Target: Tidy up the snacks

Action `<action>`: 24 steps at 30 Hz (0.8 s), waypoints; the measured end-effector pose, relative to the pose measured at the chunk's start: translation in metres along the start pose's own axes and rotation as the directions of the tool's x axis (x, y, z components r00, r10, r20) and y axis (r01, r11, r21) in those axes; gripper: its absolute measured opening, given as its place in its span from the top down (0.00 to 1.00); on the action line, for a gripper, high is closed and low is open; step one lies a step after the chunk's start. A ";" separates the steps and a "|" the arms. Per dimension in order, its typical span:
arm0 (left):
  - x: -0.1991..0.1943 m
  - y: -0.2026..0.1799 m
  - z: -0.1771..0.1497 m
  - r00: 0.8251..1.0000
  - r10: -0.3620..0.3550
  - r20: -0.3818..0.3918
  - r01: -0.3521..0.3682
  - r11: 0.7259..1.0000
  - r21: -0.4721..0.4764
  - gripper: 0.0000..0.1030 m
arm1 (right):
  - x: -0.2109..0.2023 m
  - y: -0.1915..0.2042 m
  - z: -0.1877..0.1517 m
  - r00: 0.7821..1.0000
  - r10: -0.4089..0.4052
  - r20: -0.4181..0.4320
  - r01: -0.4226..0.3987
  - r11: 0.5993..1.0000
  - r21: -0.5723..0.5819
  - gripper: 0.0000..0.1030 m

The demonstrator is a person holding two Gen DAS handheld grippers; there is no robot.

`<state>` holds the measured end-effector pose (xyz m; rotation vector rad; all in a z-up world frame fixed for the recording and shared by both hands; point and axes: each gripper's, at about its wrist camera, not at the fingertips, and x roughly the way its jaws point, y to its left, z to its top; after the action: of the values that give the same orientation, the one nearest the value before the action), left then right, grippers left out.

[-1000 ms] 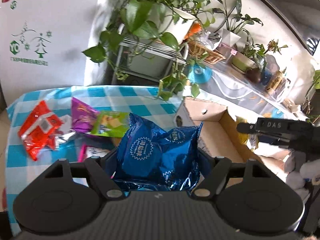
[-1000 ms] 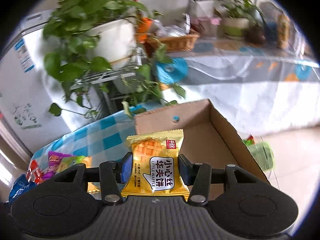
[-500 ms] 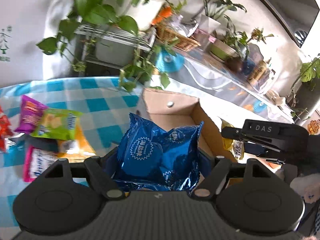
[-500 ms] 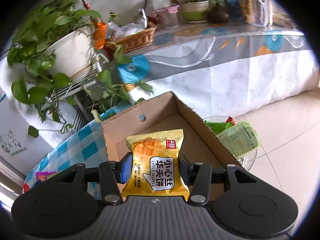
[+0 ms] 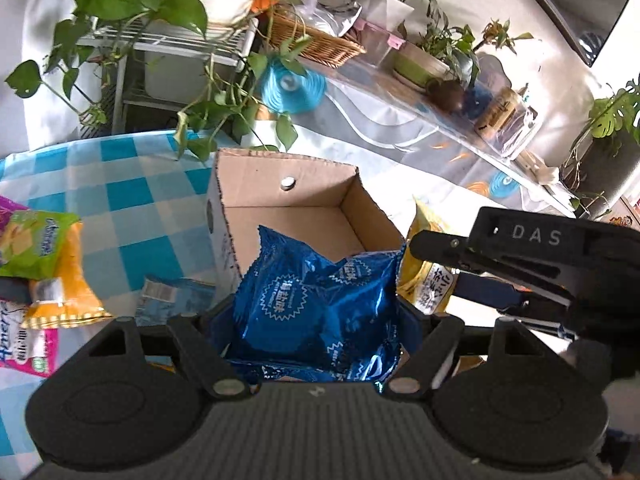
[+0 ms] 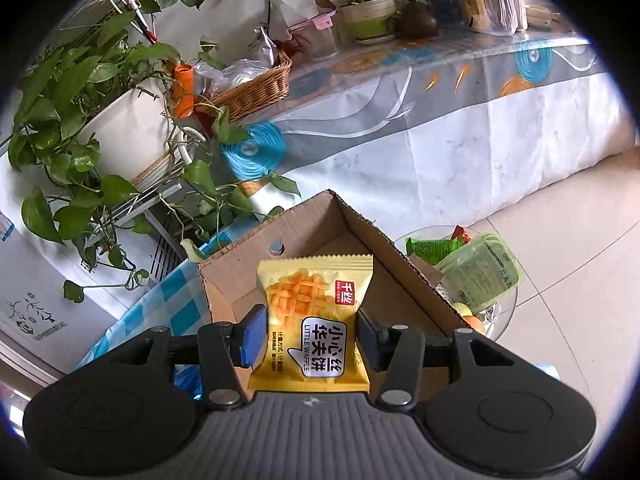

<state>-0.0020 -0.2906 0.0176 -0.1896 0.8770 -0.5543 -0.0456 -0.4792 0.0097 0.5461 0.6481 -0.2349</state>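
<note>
Both grippers are over the box [image 5: 288, 216], the left gripper [image 5: 320, 320] clamped on a blue pack [image 5: 316, 300] and the right gripper [image 6: 312, 340] on a waffle pack [image 6: 312, 320], so I think the next move is to lower them and let go.

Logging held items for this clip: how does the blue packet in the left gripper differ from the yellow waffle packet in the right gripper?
The blue packet is shiny, crinkled foil and bulges wide between the left gripper fingers; the yellow waffle packet is matte, flat and smooth. The blue packet looks bulkier, while the yellow waffle packet is a slim, upright rectangle in the right gripper. Both are clamped sealed snacks, held near the open cardboard box.
</note>
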 end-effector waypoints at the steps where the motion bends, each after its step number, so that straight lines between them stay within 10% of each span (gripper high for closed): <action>1: 0.003 -0.001 0.001 1.000 0.007 -0.001 -0.007 1.000 -0.002 0.21 | 0.000 -0.001 0.000 1.000 -0.001 -0.002 0.001 1.000 0.005 0.45; 24: -0.026 0.025 0.004 0.996 0.082 0.030 -0.082 0.997 0.002 0.09 | -0.004 0.016 -0.003 0.997 0.070 0.034 -0.068 0.996 -0.059 0.30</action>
<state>-0.0025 -0.2563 0.0284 -0.1578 0.8508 -0.4757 -0.0444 -0.4643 0.0169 0.5064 0.5978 -0.1599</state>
